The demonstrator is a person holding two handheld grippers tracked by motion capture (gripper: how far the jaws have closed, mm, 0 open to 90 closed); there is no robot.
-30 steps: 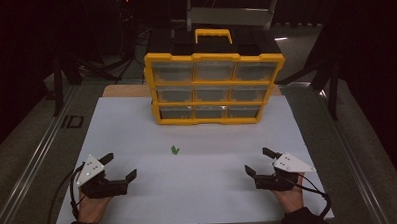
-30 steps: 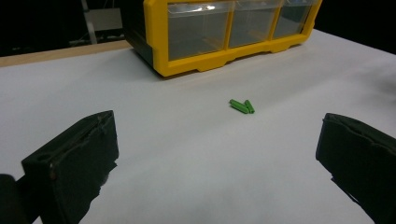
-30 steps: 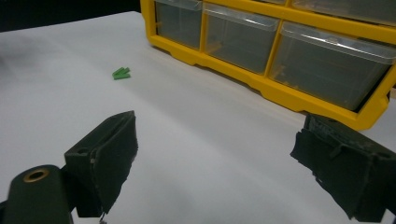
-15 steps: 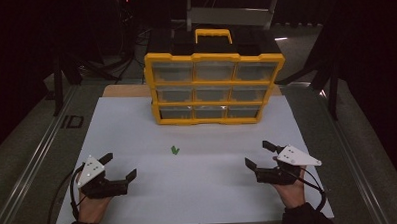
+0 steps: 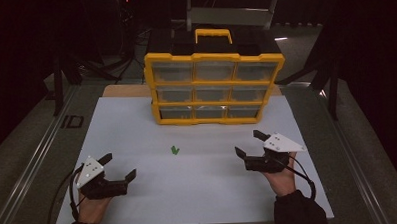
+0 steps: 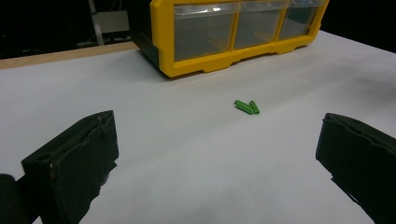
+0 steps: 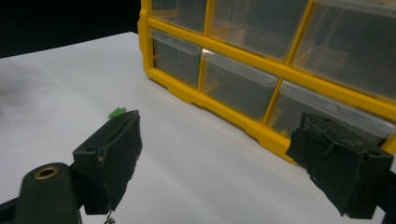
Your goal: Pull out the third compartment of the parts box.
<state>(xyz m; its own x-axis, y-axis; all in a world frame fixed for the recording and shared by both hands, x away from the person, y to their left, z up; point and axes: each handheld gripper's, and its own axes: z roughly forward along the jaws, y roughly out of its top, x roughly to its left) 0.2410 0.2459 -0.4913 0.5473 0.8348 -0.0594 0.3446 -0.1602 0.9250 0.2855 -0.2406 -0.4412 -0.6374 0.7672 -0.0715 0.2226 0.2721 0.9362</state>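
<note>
Left gripper point(image 5: 120, 168): lower left of the high view, jaws wide apart, holding nothing.
Right gripper point(image 5: 249, 143): lower right of the high view, jaws wide apart, holding nothing.
Green piece point(image 5: 175, 150): small, lying on the white table point(image 5: 199, 192) in the middle of the high view, between both grippers and a bit farther back, touching neither.
Yellow drawer box point(image 5: 214, 89): far back, upper middle, drawers shut.
</note>
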